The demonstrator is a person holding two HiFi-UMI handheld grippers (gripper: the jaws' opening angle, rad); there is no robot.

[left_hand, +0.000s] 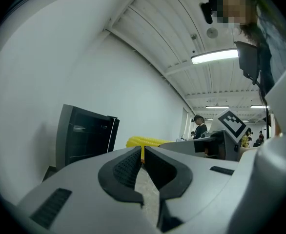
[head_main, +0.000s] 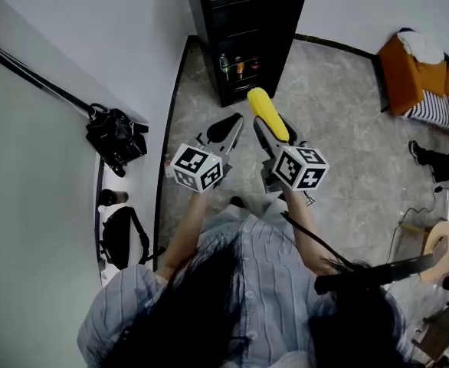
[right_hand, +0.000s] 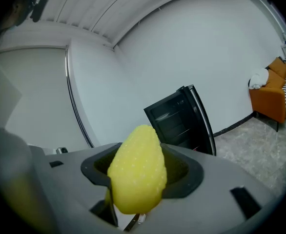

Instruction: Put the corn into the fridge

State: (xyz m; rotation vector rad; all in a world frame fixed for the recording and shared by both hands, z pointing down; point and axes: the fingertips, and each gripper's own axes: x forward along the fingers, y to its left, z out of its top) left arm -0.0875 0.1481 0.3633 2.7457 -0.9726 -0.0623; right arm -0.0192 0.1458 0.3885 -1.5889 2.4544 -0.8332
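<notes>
A yellow corn cob (head_main: 266, 112) sticks forward out of my right gripper (head_main: 275, 129), whose jaws are shut on it. In the right gripper view the corn (right_hand: 136, 179) fills the gap between the dark pads. My left gripper (head_main: 232, 125) is beside it on the left, shut, holding nothing; its pads (left_hand: 131, 165) meet at the tips. From the left gripper view the corn (left_hand: 145, 141) shows just past those tips. The black glass-fronted fridge (head_main: 247, 37) stands ahead by the wall with bottles on a lower shelf. It also shows as the fridge (right_hand: 179, 118) and the fridge (left_hand: 82, 135).
An orange sofa (head_main: 420, 75) is at the far right, with a shoe (head_main: 420, 153) and a wooden chair (head_main: 439, 244) nearer. Black bags (head_main: 117, 140) and a cup (head_main: 113, 198) lie on a white ledge at the left. Grey stone floor (head_main: 332, 106) spreads before the fridge.
</notes>
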